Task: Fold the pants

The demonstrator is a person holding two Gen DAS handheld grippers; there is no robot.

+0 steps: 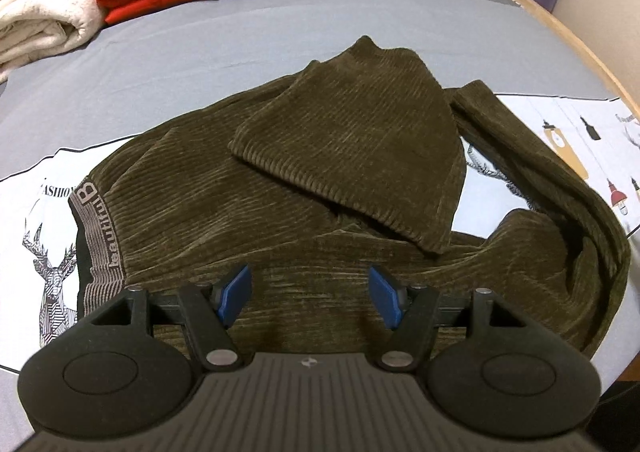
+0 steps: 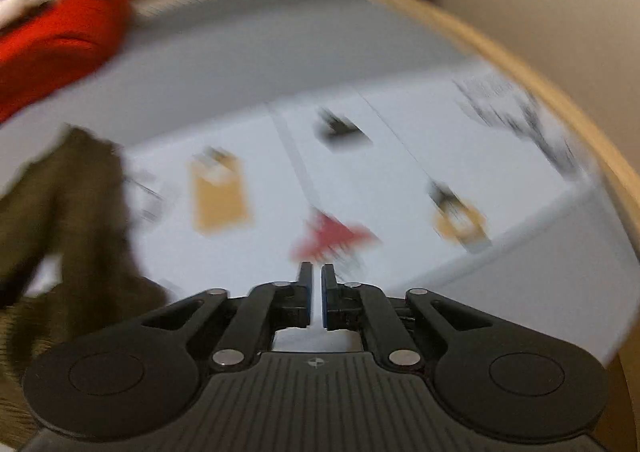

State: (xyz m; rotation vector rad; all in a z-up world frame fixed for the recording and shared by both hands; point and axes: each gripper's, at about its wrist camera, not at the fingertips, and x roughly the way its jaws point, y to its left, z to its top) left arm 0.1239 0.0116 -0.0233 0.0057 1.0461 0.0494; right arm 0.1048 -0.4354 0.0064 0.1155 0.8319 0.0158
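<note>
Grey bedding (image 1: 240, 51) carries the half-folded brown pants (image 1: 320, 179) (waistband to the left), the left gripper (image 1: 310, 296) poised over them, jaws wide and empty, seemingly readying another fold, while the blurred right gripper (image 2: 316, 292), nearly closed on nothing, hangs beside them.

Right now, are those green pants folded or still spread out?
Partly folded. One leg end of the pants is turned back over the body, but the other leg trails loosely to the right in an untidy curve.
</note>
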